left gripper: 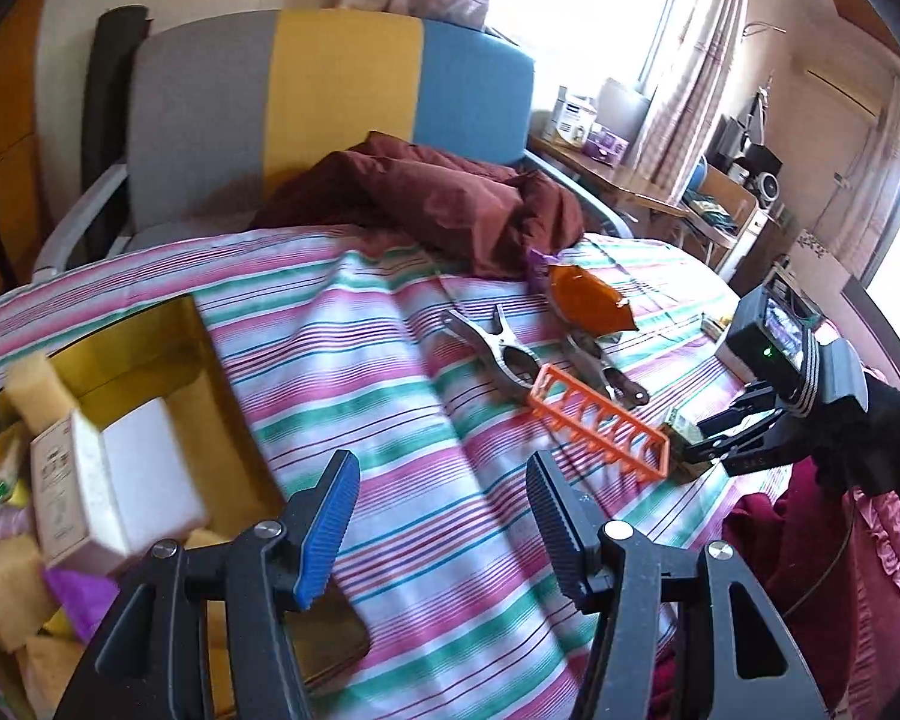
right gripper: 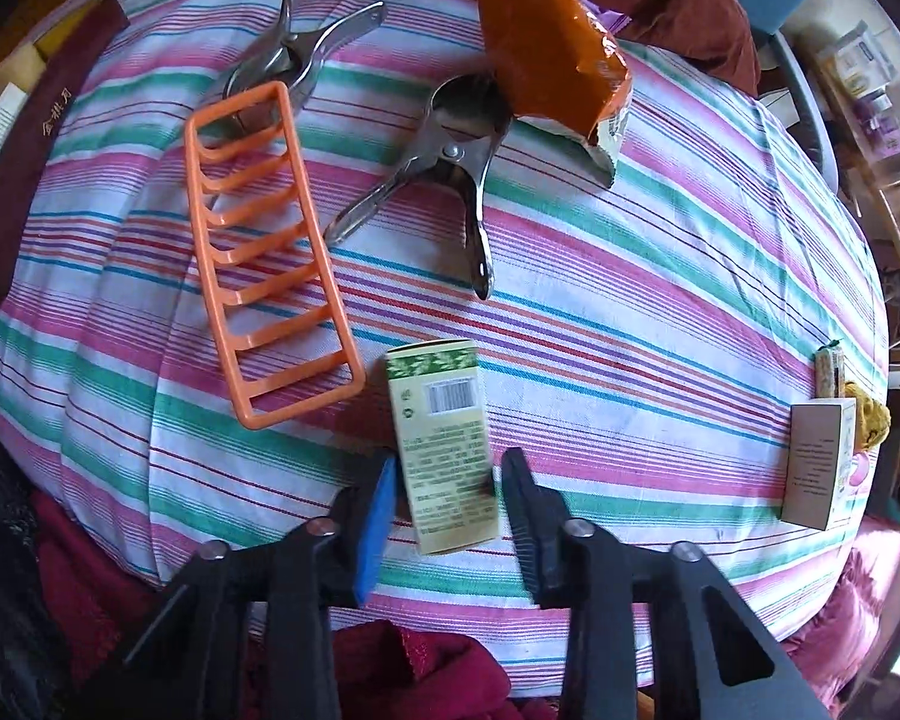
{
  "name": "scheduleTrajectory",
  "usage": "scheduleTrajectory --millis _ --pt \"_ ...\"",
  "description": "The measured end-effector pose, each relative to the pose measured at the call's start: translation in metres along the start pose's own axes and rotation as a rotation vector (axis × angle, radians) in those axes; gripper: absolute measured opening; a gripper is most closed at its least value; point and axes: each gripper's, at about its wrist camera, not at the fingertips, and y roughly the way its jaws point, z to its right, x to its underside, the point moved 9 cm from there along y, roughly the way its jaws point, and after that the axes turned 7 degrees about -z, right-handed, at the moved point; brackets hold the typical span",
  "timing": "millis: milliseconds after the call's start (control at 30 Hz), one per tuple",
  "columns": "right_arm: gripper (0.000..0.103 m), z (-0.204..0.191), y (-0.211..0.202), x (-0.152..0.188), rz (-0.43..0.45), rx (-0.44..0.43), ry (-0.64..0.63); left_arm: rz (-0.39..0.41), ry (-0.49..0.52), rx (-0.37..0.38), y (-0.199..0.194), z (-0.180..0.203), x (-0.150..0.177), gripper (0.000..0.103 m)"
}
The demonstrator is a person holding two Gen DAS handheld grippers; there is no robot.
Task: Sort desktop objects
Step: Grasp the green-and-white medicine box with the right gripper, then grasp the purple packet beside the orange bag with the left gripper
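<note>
A small green and cream box [right gripper: 444, 438] lies on the striped cloth [right gripper: 630, 312], and my right gripper [right gripper: 447, 462] points straight down at it, shut on the box with one pad on each long side. The left wrist view shows that gripper [left gripper: 705, 450] at the right, down on the box [left gripper: 681, 427], with a gloved hand behind it. My left gripper [left gripper: 441, 468] hovers open over the cloth with nothing between its fingers. An orange plastic rack [right gripper: 264, 252] lies just left of the box.
Two metal spring clamps [right gripper: 444, 180] [right gripper: 288, 54] and an orange snack packet [right gripper: 540, 48] lie beyond the rack. An open gold-lined box [left gripper: 150, 348] at the left holds sponges and a white carton [left gripper: 84, 480]. Another carton [right gripper: 819, 468] stands at the cloth's right edge. A striped chair [left gripper: 330, 108] stands behind.
</note>
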Motion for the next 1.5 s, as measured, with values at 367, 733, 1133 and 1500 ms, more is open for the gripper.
scheduleTrajectory --millis 367,733,1133,1500 --pt "0.031 0.044 -0.002 -0.005 0.036 0.038 0.174 -0.064 -0.005 0.038 0.029 0.014 -0.015 0.059" --pt "0.031 0.072 -0.013 -0.01 0.116 -0.091 0.35 -0.121 0.01 0.032 0.067 0.019 -0.036 0.059" --pt "0.031 0.097 -0.02 -0.01 0.159 -0.172 0.388 -0.136 0.059 0.012 0.098 0.025 -0.08 0.059" --pt "0.031 0.082 -0.026 0.004 0.19 -0.203 0.399 -0.207 -0.058 0.192 0.168 0.063 -0.176 0.058"
